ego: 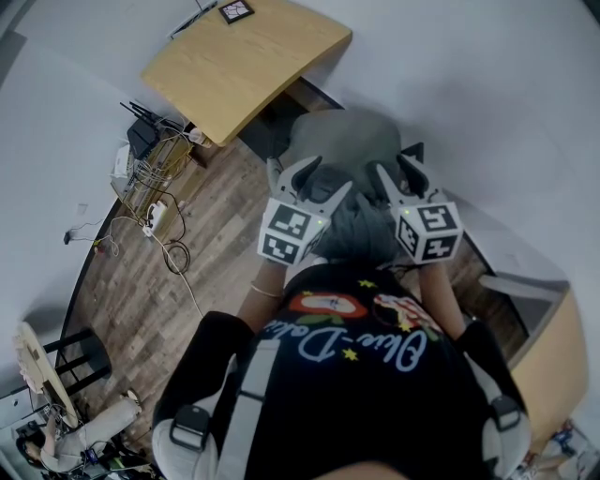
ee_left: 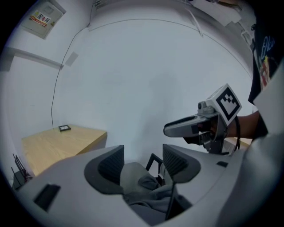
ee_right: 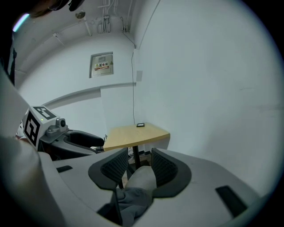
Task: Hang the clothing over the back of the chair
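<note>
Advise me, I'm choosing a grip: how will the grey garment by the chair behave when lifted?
Likely floppy: the grey garment lies in soft, bunched folds, so it should sag from any pinch point. Probably light, since the folds look thin. It may slide off the rounded, padded chair if tugged.

A light wooden table [ego: 246, 61] stood against the white wall [ego: 487, 75], with 1 small black-framed tile [ego: 235, 10] near its far edge. Beside it, on the wood-plank floor [ego: 141, 300], sat a wire rack [ego: 150, 178] amid loose cables [ego: 173, 251]. A framed sign [ee_right: 102, 64] hung on the wall.
</note>
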A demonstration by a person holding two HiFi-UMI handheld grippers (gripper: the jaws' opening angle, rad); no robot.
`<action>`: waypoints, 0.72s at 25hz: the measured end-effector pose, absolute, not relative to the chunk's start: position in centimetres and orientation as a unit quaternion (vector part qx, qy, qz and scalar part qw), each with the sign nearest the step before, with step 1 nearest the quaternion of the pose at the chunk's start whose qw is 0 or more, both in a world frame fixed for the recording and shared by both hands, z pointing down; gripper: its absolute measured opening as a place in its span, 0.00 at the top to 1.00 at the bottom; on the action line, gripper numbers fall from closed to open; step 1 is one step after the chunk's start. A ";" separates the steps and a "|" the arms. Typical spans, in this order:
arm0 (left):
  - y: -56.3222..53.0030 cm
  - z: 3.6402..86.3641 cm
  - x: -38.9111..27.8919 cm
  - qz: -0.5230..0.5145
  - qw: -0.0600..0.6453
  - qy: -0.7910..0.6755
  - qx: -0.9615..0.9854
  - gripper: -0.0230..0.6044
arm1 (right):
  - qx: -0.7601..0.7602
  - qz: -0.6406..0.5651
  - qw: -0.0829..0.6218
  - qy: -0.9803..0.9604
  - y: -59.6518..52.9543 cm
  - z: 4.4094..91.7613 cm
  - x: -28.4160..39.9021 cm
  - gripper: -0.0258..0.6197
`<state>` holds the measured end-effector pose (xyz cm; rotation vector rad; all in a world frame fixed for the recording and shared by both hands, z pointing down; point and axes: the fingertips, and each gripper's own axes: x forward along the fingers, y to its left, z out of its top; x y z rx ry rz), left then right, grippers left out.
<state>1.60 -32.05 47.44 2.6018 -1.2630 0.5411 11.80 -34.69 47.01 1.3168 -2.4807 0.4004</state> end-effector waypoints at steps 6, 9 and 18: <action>-31.0 45.3 1.6 0.152 0.068 -0.436 0.885 0.64 | 0.467 0.129 0.136 -0.864 -33.6 45.5 12.0 0.89; -30.4 44.1 2.0 0.135 0.062 -0.424 0.893 0.66 | 0.467 0.127 0.124 -0.866 -33.2 44.5 11.9 0.95; -28.9 41.3 1.5 0.110 0.026 -0.438 0.892 0.89 | 0.471 0.111 0.104 -0.869 -31.8 42.0 11.9 0.96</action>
